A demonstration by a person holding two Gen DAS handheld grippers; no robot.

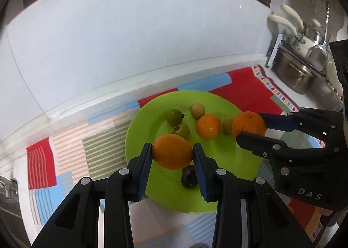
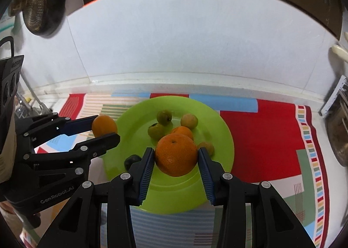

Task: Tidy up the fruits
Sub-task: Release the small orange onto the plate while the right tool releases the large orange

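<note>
A patterned cloth [image 1: 243, 80] in red, blue and green covers the counter, and on it, in the middle of both views, lies a green plate [image 1: 217, 193]. On the plate rest one loose orange [image 1: 208, 126], three small green fruits [image 1: 175, 116] near its upper part, a pale round fruit [image 1: 198, 110] and a dark fruit [image 1: 189, 176] close to the lower rim.

In the left wrist view the left gripper [image 1: 172, 157] comes up from the bottom centre. Its jaws are partly closed, and the blue pads [image 1: 145, 169] press on both sides of an orange [image 1: 172, 151], which is above the lower left part of the plate (I cannot tell how high above it).

The right gripper [image 2: 176, 159] does the same in its own view: half-closed jaws, blue pads touching both sides of a second orange [image 2: 176, 155], above the plate's centre. In the left view this gripper enters from the right edge, its orange over the plate's right rim.
</note>
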